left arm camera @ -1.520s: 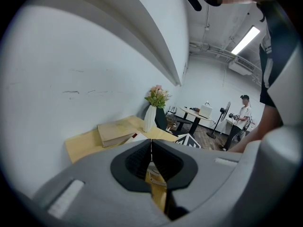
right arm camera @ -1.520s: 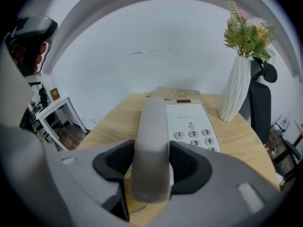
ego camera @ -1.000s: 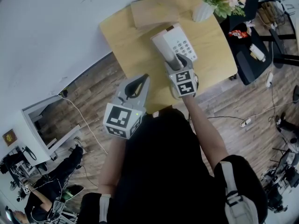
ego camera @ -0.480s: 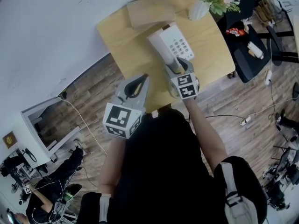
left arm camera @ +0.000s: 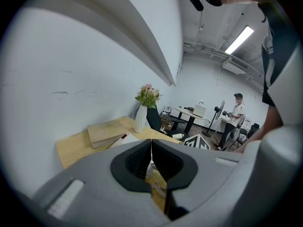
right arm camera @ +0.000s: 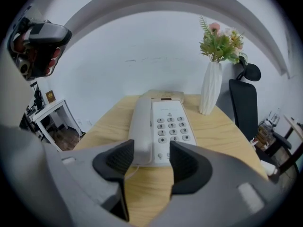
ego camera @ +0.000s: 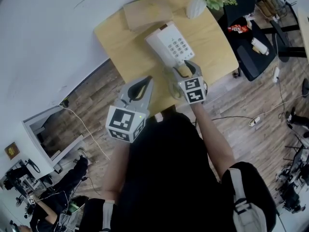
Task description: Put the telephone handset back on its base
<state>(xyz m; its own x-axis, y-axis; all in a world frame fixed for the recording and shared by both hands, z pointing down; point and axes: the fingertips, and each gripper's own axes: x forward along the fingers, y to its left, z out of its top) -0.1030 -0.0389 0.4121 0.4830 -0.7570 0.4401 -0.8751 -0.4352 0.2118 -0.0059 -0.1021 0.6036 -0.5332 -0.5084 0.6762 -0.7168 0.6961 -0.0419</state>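
Handset: lies along the left side of its base, seated in the cradle.
Telephone place: on the pale wooden table, near end towards the right gripper.
Right gripper: jaws spread wide with nothing between them; the phone's near end sits just beyond the tips.
Left gripper: jaws pressed together, empty, held over the table's near edge.
Keypad: digits 1 to 9, star, 0 and hash legible; the small print above the keys is too small to read.
Marker cube: black-and-white square patterns, no words.
Behind the phone: a tan book and a white vase of flowers.
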